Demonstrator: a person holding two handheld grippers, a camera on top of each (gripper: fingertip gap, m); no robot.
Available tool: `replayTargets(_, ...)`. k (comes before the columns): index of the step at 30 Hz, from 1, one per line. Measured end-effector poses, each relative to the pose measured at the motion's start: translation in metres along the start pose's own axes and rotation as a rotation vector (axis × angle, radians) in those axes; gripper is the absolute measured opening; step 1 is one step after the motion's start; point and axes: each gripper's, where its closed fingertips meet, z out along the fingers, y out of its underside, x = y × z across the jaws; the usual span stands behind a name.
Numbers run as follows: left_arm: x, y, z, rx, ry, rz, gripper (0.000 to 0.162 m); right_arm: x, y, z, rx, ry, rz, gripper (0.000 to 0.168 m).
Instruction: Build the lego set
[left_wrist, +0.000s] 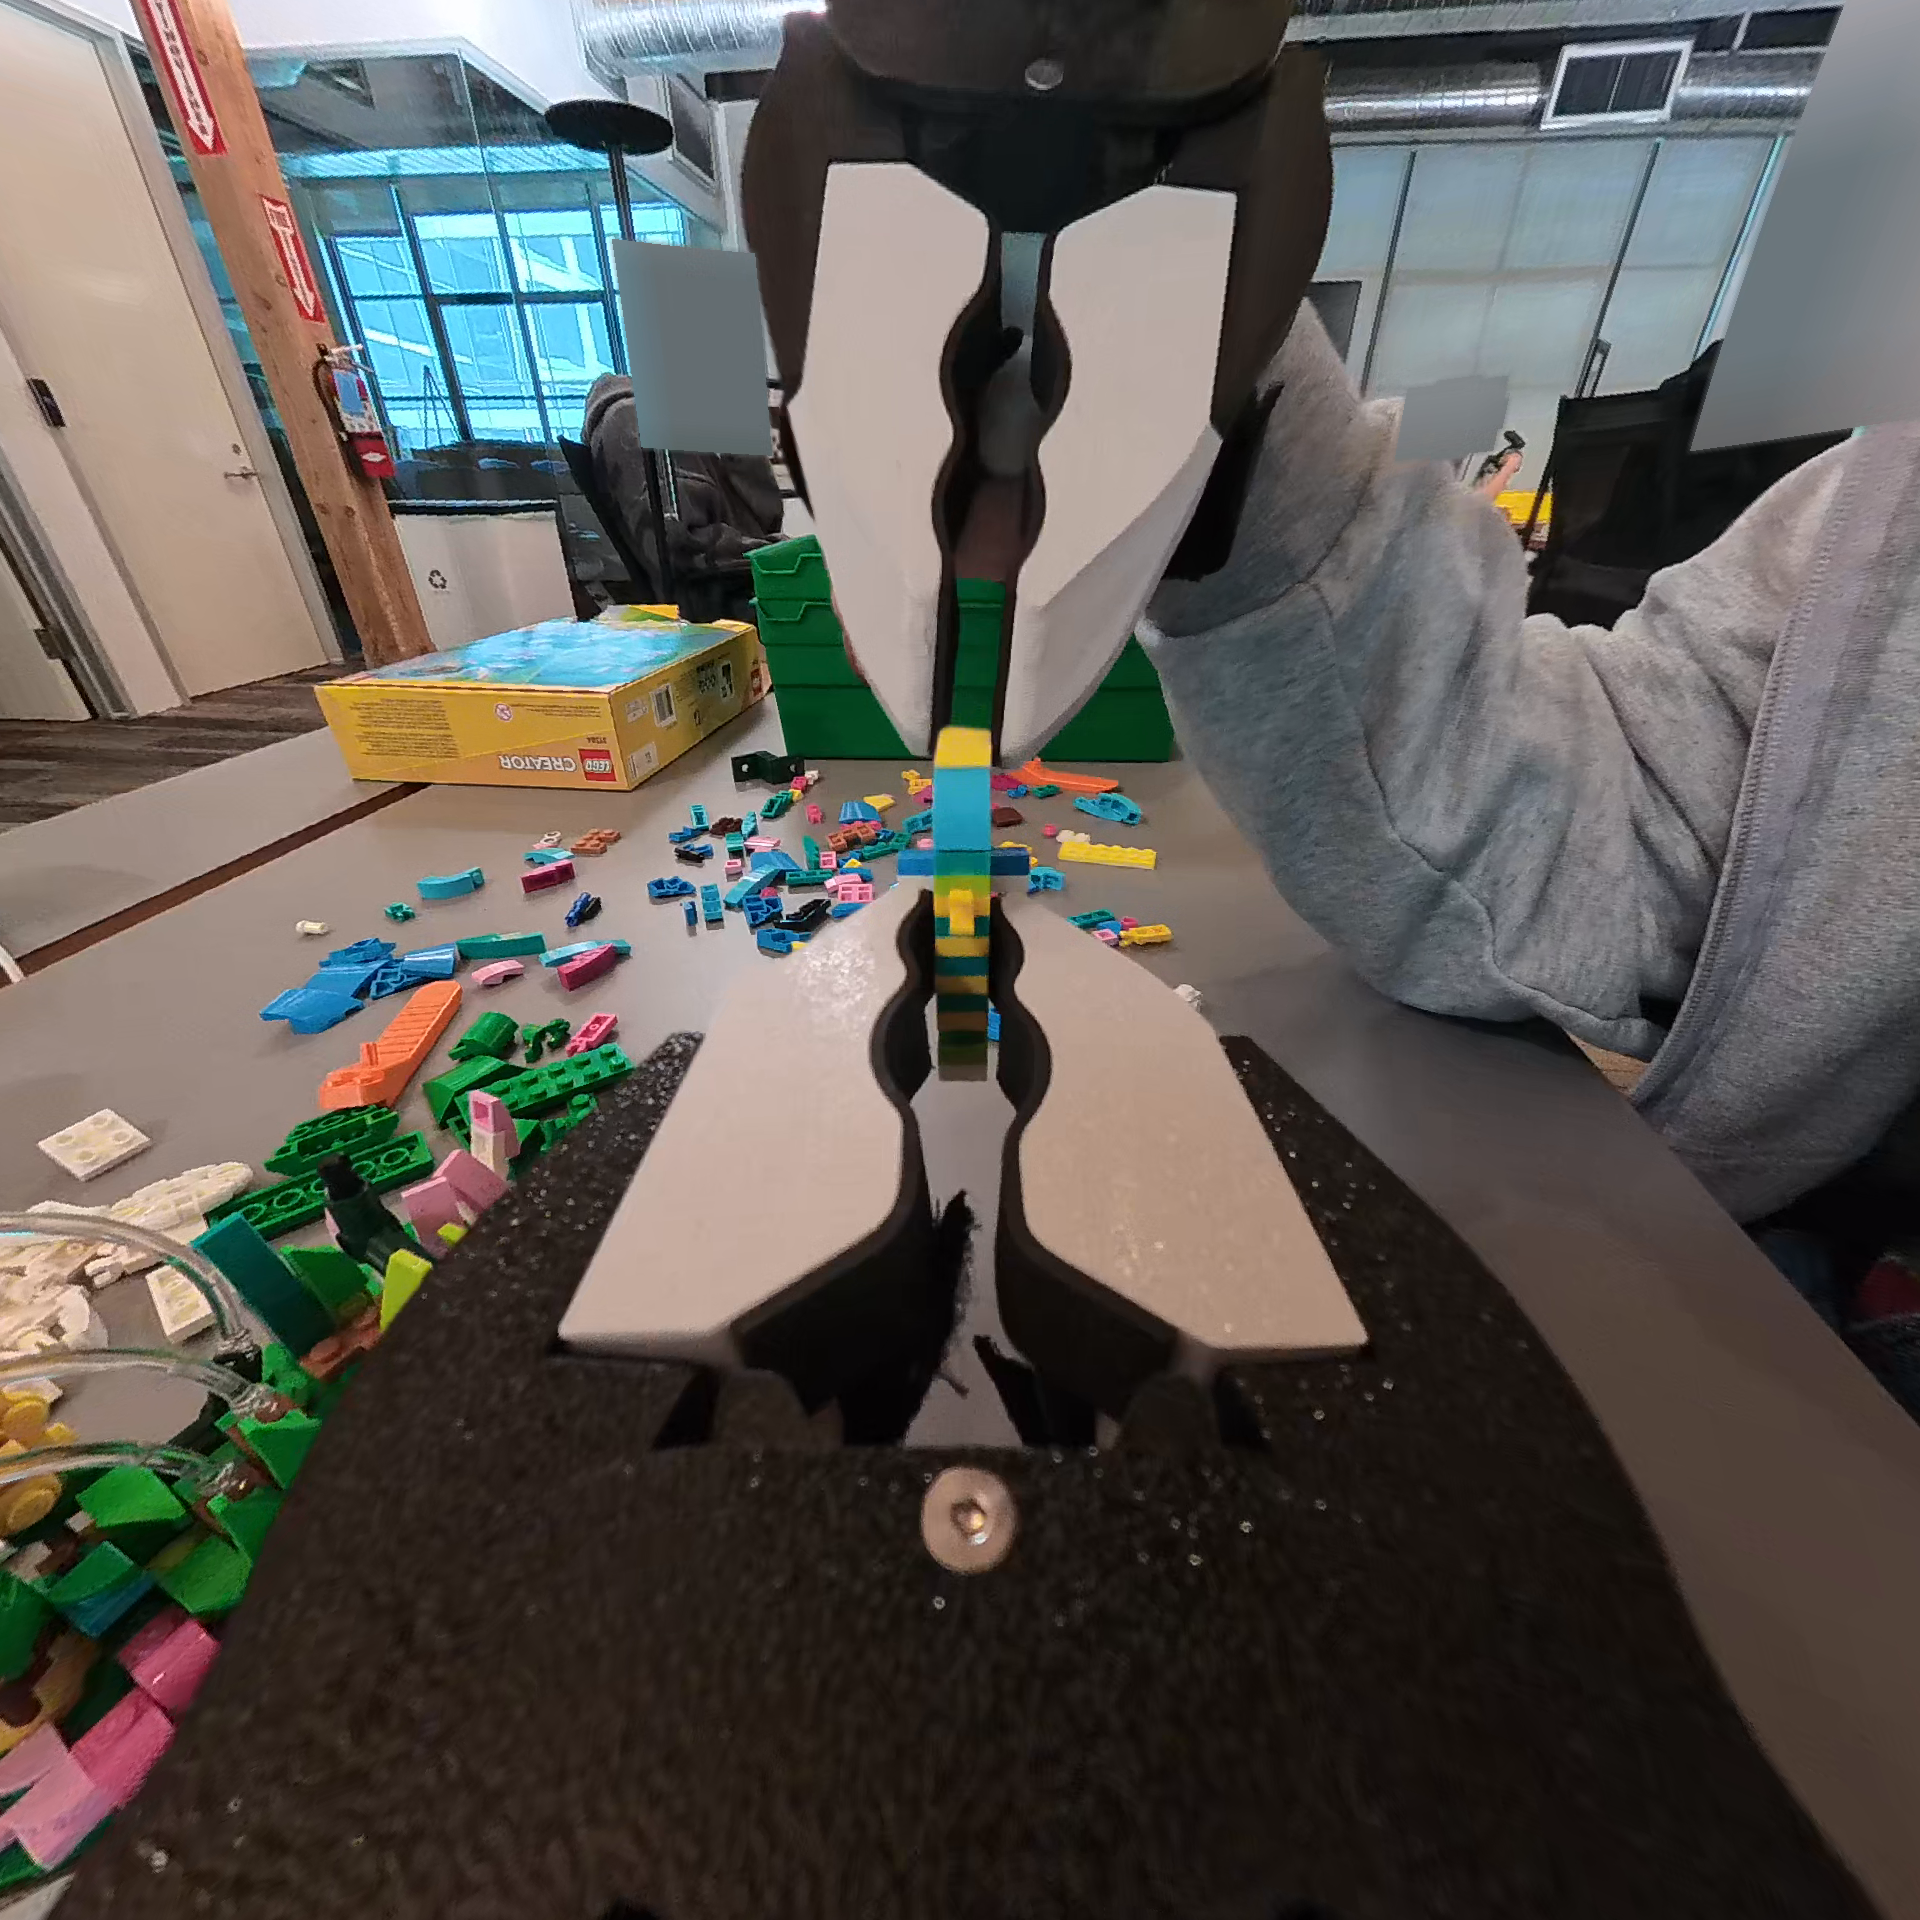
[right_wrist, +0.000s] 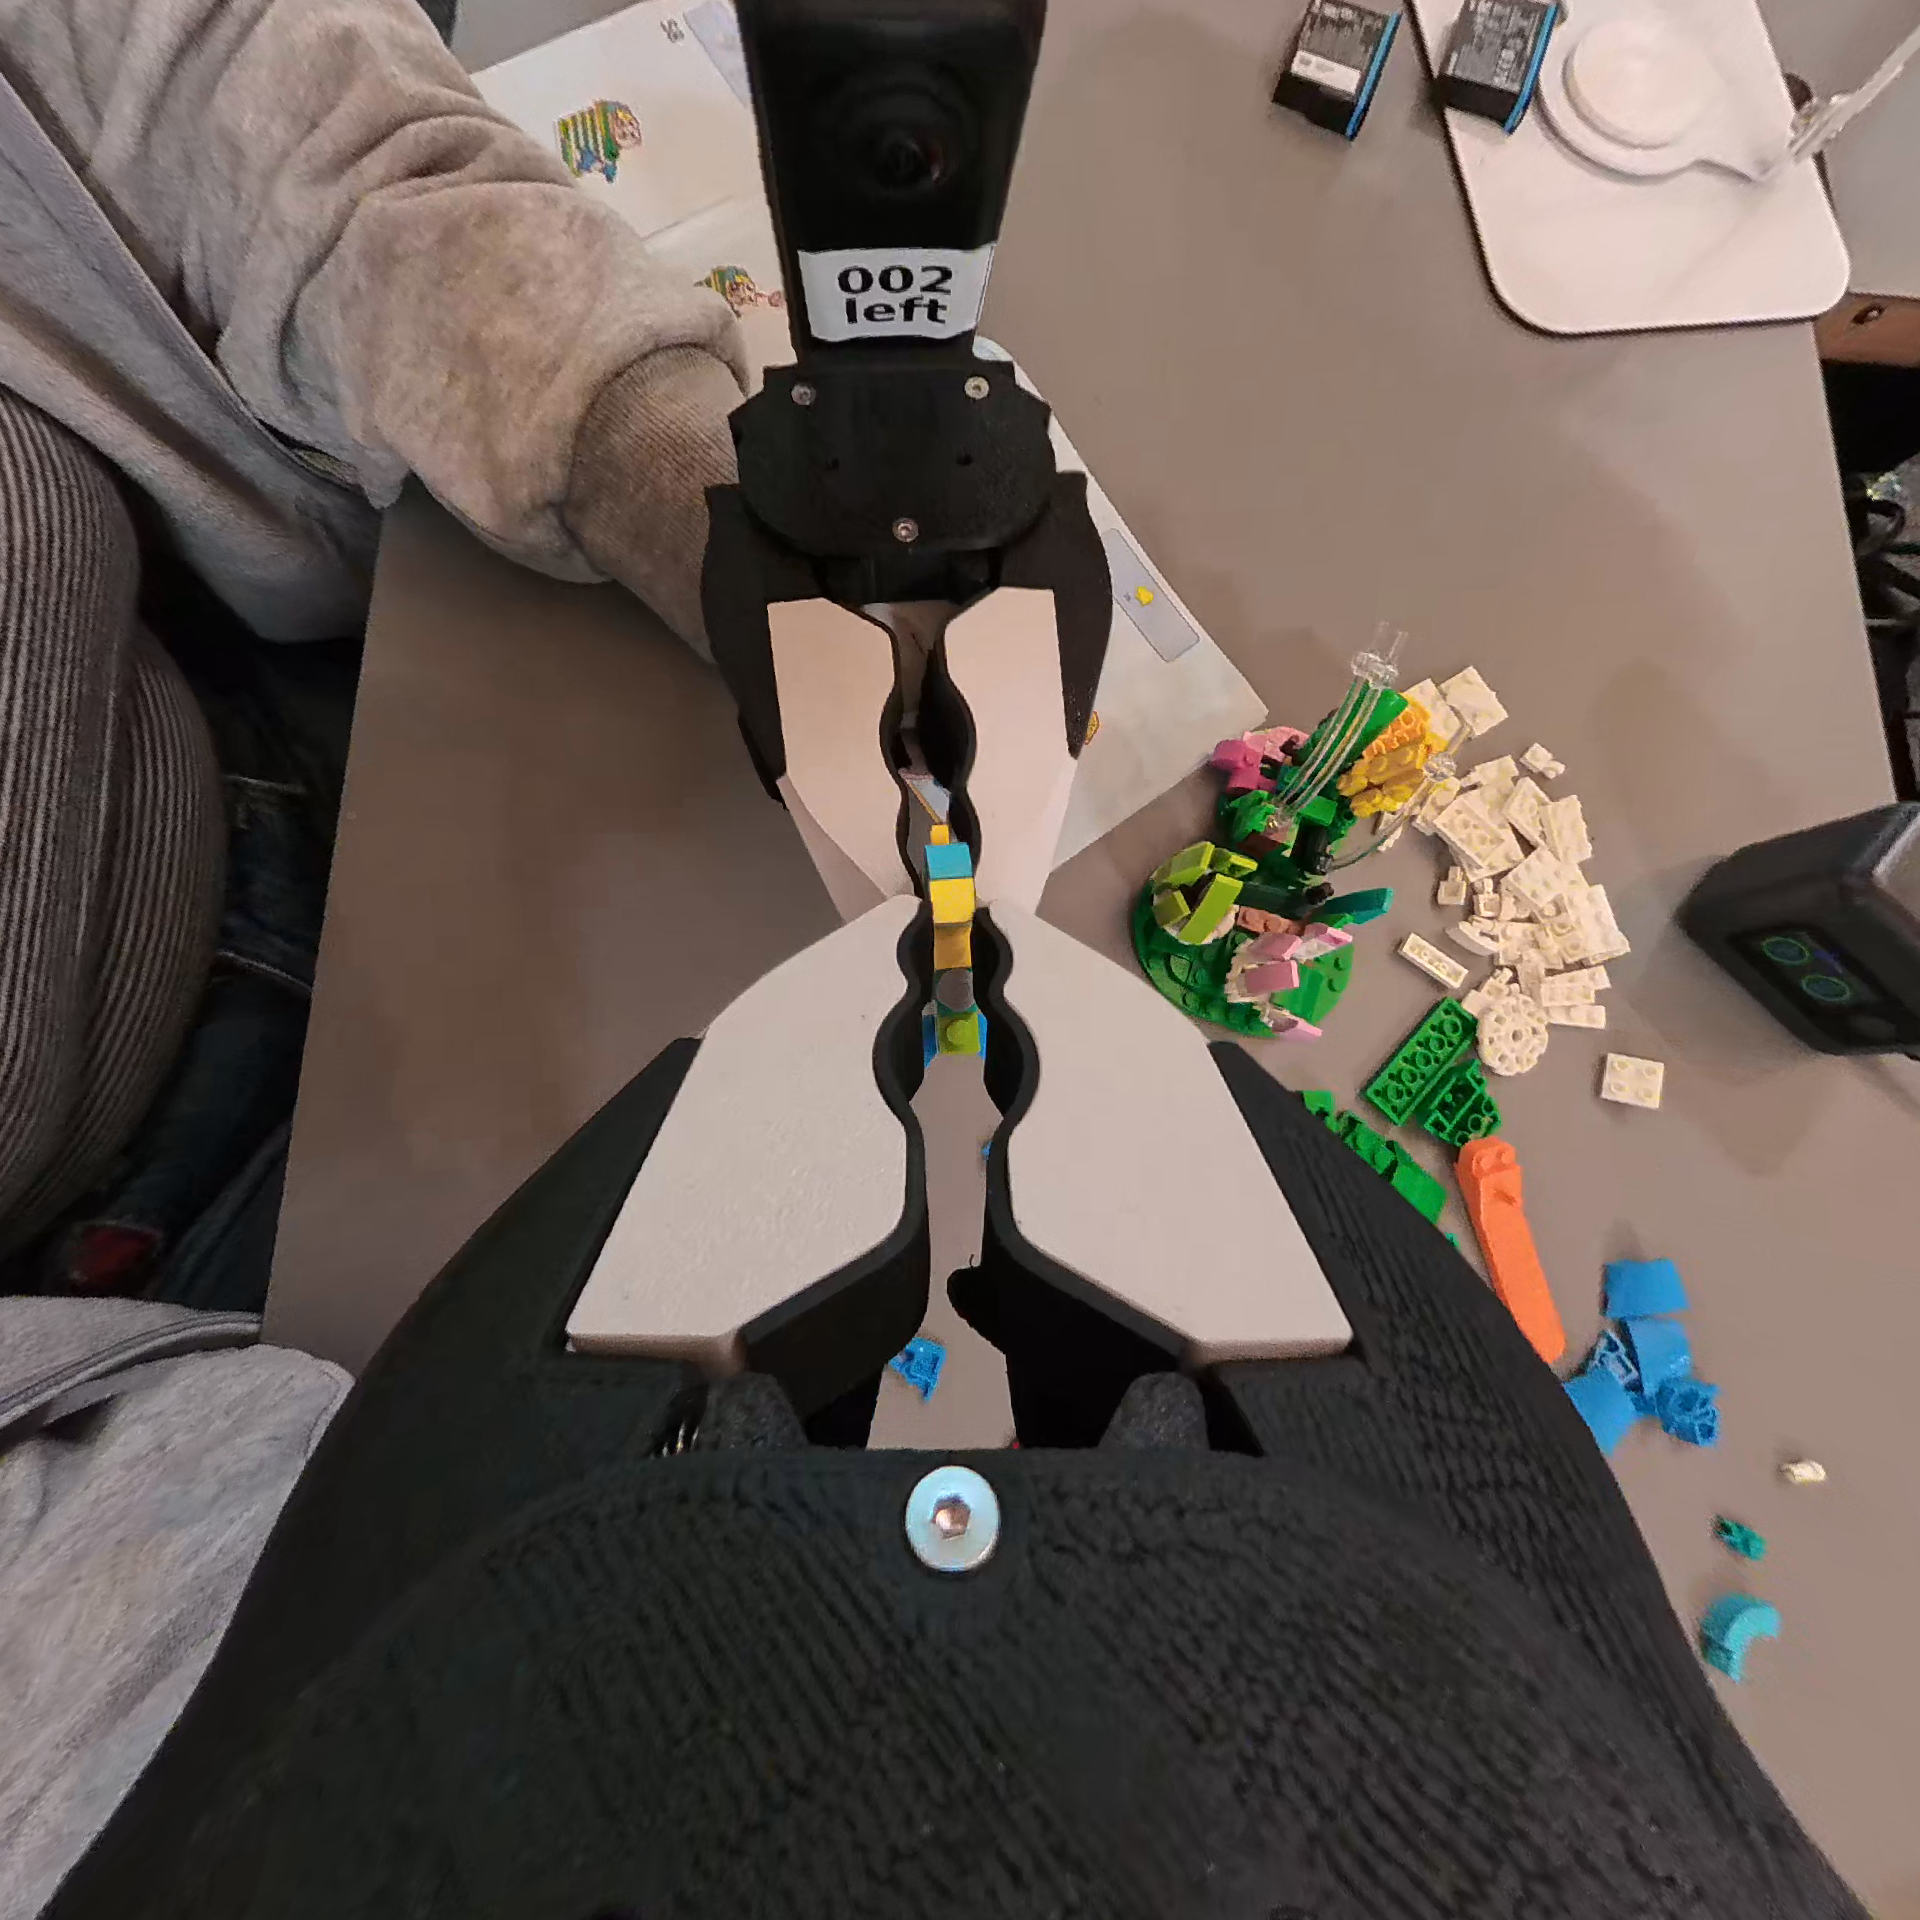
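Small striped brick stack (left_wrist: 962, 914) (right_wrist: 950, 935), yellow, turquoise and green layers, held up off the table (left_wrist: 1455, 1122) (right_wrist: 582, 831) between both grippers, which meet tip to tip. Left gripper (left_wrist: 961, 914) (right_wrist: 948, 873) jaws clamped on one end of the stack; right gripper (right_wrist: 951, 935) (left_wrist: 964, 732) jaws clamped on the other end, its tips right at the yellow top brick in the left wrist view. Both jaws nearly closed, only the stack between them.

Grey sleeves (left_wrist: 1558, 779) (right_wrist: 364, 343) behind each gripper. Instruction sheet (right_wrist: 1143, 748) flat on the table under the left gripper. Beside it, a half-built green plant model (right_wrist: 1257, 914) with pink and yellow bits and clear stalks, then a heap of white pieces (right_wrist: 1527, 862). Loose green plates (right_wrist: 1434, 1081) and an orange brick separator (right_wrist: 1507, 1247) (left_wrist: 395, 1049) nearer the right gripper, blue pieces (right_wrist: 1642, 1361) past that.

Left wrist view: scattered small bricks (left_wrist: 769, 873) over the table, yellow set box (left_wrist: 551, 707) far side, stacked green bins (left_wrist: 831, 665) behind the right gripper.
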Motion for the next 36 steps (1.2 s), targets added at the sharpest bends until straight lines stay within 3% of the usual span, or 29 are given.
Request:
replayTargets(6, 0.004, 0.004, 0.002, -0.034, 0.032, -0.002, 0.008, -0.004, 0.004, 0.002, -0.043, -0.011, 0.031, 0.006)
replayTargets(17, 0.020, 0.039, 0.010, -0.314, 0.115, 0.037, 0.008, -0.020, 0.041, 0.010, -0.329, 0.021, -0.013, 0.006)
replayTargets(26, 0.020, 0.057, 0.009, -0.450, 0.122, 0.023, 0.008, -0.020, 0.055, 0.021, -0.293, -0.106, -0.005, 0.006)
replayTargets(36, 0.024, 0.072, 0.010, -0.550, 0.123, 0.063, 0.008, -0.027, 0.051, 0.043, -0.352, -0.124, -0.025, 0.005)
